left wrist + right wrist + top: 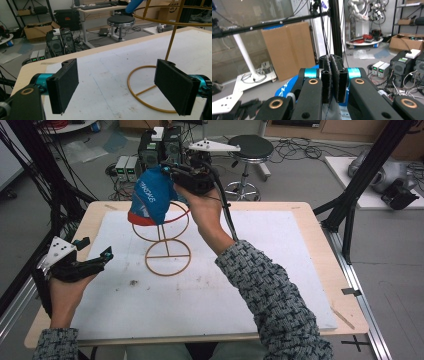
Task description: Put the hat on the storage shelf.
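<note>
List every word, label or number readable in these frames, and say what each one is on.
Blue cap held by the right gripper over the wire stand: white lettering, upside down and too blurred to read for sure.
Same cap in the right gripper view: part of a white print, unreadable.
Small boxes on the floor: green displays, too small to read.

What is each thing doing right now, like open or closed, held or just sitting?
Left gripper: open, fingers wide apart, holding nothing, above the table.
Right gripper: shut on the blue cap, fingers pinching its fabric.
Blue cap: held up, draped over the top ring of the wire stand.
Wire stand: upright on the white mat.
White mat: lying flat on the table, a bit smudged.
</note>
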The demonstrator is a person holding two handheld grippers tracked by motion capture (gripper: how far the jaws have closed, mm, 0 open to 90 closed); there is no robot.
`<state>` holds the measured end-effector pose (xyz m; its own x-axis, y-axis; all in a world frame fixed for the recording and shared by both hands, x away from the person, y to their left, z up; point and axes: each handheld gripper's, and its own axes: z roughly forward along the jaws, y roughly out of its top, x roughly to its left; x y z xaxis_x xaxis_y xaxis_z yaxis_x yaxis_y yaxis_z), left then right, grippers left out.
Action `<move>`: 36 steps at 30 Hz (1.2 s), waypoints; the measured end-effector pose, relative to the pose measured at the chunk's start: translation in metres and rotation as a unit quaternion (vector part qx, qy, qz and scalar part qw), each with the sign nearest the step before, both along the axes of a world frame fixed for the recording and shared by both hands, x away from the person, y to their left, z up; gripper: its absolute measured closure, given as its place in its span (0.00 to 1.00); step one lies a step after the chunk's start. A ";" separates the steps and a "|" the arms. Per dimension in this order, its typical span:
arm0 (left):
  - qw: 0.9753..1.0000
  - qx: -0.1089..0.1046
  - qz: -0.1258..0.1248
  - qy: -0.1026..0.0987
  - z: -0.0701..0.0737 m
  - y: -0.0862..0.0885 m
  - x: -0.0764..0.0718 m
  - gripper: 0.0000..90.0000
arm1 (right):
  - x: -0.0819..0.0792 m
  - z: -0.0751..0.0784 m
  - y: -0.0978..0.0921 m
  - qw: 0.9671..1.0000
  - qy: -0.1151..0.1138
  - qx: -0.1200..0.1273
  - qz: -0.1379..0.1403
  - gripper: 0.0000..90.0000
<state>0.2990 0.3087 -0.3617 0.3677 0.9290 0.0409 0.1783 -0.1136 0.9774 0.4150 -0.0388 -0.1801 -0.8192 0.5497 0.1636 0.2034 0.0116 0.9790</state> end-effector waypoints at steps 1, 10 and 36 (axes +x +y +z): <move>1.000 0.000 0.001 0.000 0.000 0.000 0.000 0.22 | -0.002 -0.003 0.000 1.000 0.005 -0.008 0.003 0.97; 1.000 0.001 0.001 0.001 0.000 0.001 0.000 0.22 | -0.006 -0.014 -0.002 0.999 0.024 -0.026 0.010 0.97; 1.000 -0.001 0.003 0.002 -0.001 0.002 0.000 0.22 | -0.020 -0.044 0.002 0.997 0.049 -0.049 0.036 0.97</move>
<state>0.2989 0.3107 -0.3624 0.3617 0.9315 0.0373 0.1829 -0.1101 0.9770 0.3954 -0.0363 -0.2240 -0.8396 0.5081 0.1921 0.2925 0.1250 0.9481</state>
